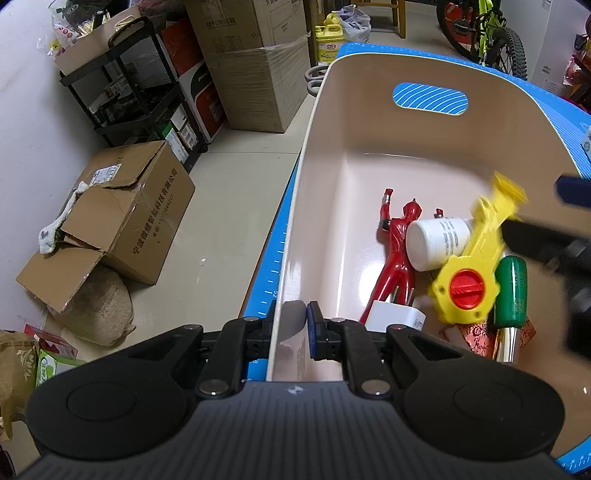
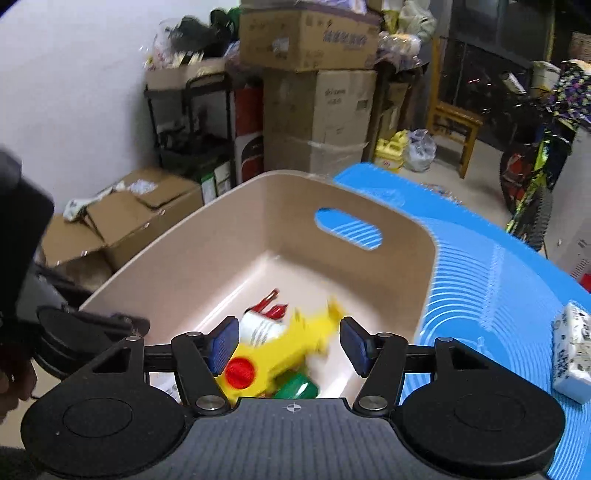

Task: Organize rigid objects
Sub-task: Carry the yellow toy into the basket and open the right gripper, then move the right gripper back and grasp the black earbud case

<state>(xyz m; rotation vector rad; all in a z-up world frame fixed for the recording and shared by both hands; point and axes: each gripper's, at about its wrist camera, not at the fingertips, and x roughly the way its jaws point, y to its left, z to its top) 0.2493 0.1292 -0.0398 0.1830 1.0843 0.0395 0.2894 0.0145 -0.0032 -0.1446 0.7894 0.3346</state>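
Observation:
A beige plastic bin (image 1: 369, 110) stands on a blue mat (image 1: 273, 258). My left gripper (image 1: 293, 323) is shut on the bin's near left wall, which sits between its pads. Inside the bin lie a red figure (image 1: 397, 254), a white jar (image 1: 437, 243), a green cylinder (image 1: 511, 291) and a white block (image 1: 397, 317). A yellow toy with a red knob (image 1: 476, 258) rests slanted on top of them and looks blurred. My right gripper (image 2: 289, 345) hangs open over the bin. The yellow toy (image 2: 291, 343) lies below its pads, which do not touch it.
A white patterned box (image 2: 570, 354) lies on the mat to the right of the bin. Cardboard boxes (image 1: 129, 221) and a black shelf cart (image 1: 136, 92) crowd the floor to the left. A bicycle (image 1: 484, 29) and a wooden chair (image 2: 452, 122) stand behind.

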